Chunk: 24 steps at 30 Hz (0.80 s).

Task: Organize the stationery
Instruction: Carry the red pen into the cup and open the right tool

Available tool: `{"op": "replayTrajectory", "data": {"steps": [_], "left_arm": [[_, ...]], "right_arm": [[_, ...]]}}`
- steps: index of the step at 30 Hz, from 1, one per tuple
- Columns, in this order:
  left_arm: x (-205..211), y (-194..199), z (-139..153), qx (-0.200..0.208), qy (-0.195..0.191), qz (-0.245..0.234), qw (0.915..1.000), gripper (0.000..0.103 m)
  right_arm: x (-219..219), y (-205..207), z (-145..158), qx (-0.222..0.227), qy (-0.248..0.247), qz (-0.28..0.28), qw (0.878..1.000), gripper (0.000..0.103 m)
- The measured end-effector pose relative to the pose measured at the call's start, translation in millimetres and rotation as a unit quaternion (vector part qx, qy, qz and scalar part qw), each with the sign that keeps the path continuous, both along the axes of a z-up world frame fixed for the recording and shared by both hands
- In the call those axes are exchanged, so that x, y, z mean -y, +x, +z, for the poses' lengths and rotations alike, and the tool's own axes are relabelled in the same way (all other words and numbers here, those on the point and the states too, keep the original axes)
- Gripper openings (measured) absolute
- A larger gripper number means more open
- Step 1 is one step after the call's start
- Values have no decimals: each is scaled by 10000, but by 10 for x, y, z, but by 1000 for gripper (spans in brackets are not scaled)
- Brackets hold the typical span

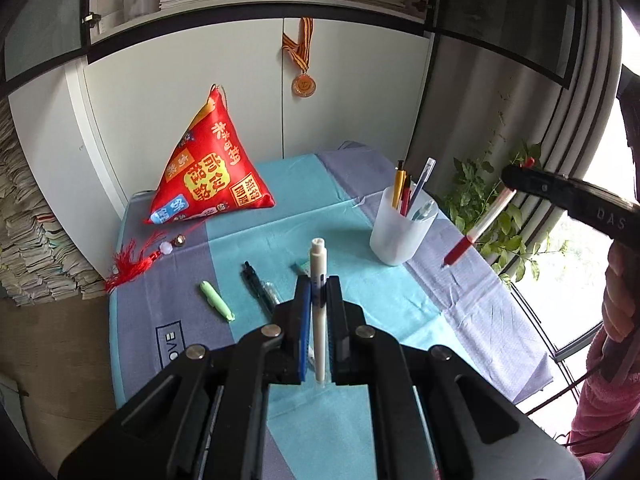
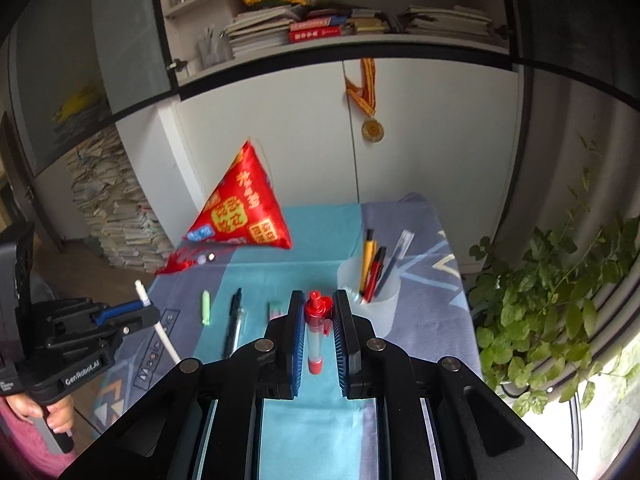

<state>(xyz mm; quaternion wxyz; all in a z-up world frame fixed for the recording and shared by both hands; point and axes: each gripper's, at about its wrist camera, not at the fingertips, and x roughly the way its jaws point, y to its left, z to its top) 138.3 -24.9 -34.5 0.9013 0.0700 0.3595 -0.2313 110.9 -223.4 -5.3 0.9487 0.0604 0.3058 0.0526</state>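
Nearest the left camera, the left gripper [image 1: 319,280] has its jaws closed tight on a white pen [image 1: 319,304], which stands upright between the blue pads with its cap end above them. The right gripper [image 2: 316,308] is clamped in the same way on a red-and-clear pen [image 2: 315,332] (its red cap points away from the camera), and both pens hang clear above the table [image 1: 280,208].

Beyond the fingers, on the blue and grey cloth, lie a small green cap [image 1: 216,295], a black pen [image 1: 260,286] and an eraser [image 1: 301,266], side by side but apart. Further right stands a translucent cup [image 1: 400,232] holding several pens upright. Behind everything a red pyramid-shaped pouch [image 1: 210,172] sits near the cabinet [image 1: 352,92].
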Motion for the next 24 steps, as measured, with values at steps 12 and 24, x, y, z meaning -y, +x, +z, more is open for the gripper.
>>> {"op": "replayTrajectory", "data": {"steps": [12,24], "left_arm": [[127,61,28,-152,-128,11,9998,5],[305,184,137,-44,-97,-29,9999,5]], "right_arm": [[334,437,193,313,-84,-741,9967,14],[476,822,-432,-416,133,-752,9962,15]]}}
